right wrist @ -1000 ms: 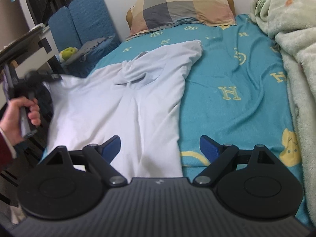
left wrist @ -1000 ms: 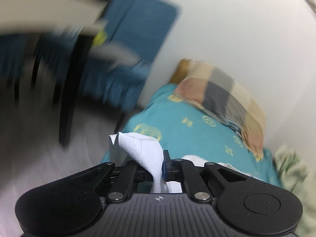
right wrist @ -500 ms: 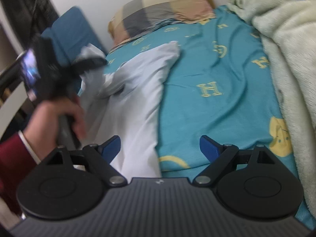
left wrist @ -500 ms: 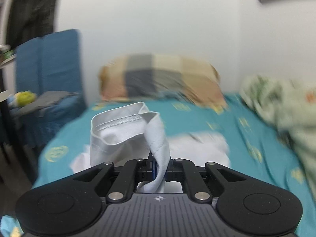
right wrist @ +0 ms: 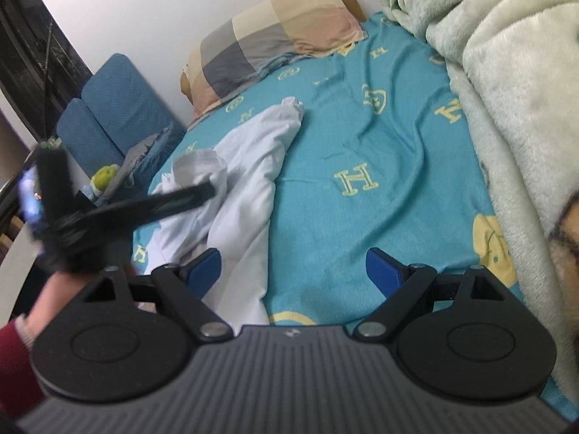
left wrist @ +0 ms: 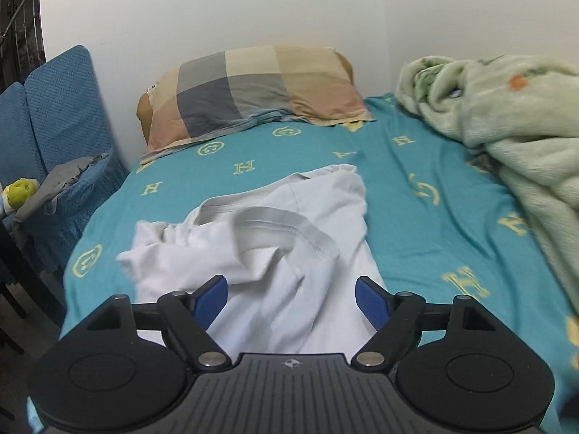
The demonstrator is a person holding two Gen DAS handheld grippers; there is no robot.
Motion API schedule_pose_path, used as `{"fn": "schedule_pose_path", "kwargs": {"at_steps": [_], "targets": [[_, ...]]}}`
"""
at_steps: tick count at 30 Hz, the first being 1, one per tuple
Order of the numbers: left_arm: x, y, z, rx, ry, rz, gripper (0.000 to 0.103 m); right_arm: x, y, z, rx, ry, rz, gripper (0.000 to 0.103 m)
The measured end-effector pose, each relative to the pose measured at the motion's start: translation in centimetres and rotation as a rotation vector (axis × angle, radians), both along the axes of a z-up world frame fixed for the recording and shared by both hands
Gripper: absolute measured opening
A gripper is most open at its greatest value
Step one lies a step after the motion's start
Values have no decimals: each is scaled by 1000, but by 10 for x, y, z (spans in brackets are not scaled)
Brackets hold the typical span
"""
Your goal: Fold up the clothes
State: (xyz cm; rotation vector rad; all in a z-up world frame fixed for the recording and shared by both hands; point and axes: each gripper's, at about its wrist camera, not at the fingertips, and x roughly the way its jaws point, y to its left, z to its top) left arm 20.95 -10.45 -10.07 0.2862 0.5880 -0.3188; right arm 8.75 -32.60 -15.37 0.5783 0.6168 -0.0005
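The white shirt (left wrist: 289, 238) is lying rumpled on the teal bed sheet (left wrist: 427, 224), toward the sheet's 9 o'clock side, with one side doubled over so that a stitched hem is arching up across the top of the pile. Its long axis is running from 6 to 12 o'clock in the left wrist view, toward the checked pillow (left wrist: 253, 90). The left gripper (left wrist: 291, 294) is hovering just over the near end of the cloth, jaws spread wide and gripping nothing; the raised hem is sitting straight ahead at 12 o'clock from the gap between them. The right gripper (right wrist: 293, 271) is also standing open and empty, with the shirt's long edge lying at about 10 o'clock from it and bare sheet straight ahead. The left one is reading as the nearer to the cloth, being directly above it, while the right is sitting off the shirt's 3 o'clock edge.

Whether this lay is a half-made fold or a loose heap waiting to be spread, the pictures are not settling. Open room is lying at 3 o'clock of the shirt, up to the fleece blanket (right wrist: 514, 108); at 9 o'clock the mattress edge is falling away close by, toward the blue chairs (left wrist: 54, 115)
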Motion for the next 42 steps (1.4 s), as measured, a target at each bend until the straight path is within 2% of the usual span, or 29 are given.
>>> {"fn": "schedule_pose_path", "kwargs": {"at_steps": [4,8,11,15,17,21,23,25,26,28,30,32,34,37,38,39,40,41,42], "targets": [[-52,35,29,2,24,16,80,-7,3,11,-15,-67,32,88],[-96,62,50,60,154,57,81,-14,10,22,-33,-115,80,88],[-125,82,64,29,142,91,81,-17,16,28,-48,-135,108,88],[-146,98,64,-17,119,108,81,-22,23,37,-29,-149,142,88],[-146,103,55,-36,131,112,81,-14,31,40,-18,-140,164,88],[-134,105,31,-28,172,102,80,3,46,47,5,-120,208,88],[-129,101,21,38,140,96,80,12,53,50,19,-111,230,88],[-127,96,15,124,71,57,80,39,65,47,88,-97,245,88],[-125,96,11,148,49,45,80,55,70,45,125,-87,241,84],[-117,98,2,171,36,41,80,86,81,37,198,-68,236,82],[-106,104,-7,167,60,59,80,117,90,26,233,-36,225,82],[-93,114,-15,113,103,85,79,147,97,14,245,0,209,82],[-83,122,-22,70,143,90,76,173,101,2,238,29,193,76],[-74,127,-31,54,160,76,75,199,101,-10,219,44,166,69],[-71,128,-34,52,168,72,72,204,100,-14,224,44,163,63],[-68,128,-37,47,182,66,69,209,100,-16,227,42,161,54],[-66,128,-40,44,194,59,62,211,100,-14,216,30,165,47],[-66,127,-42,44,201,50,55,213,99,-12,205,19,168,28],[-66,126,-44,47,203,44,51,215,99,-9,194,8,172,14]]}}
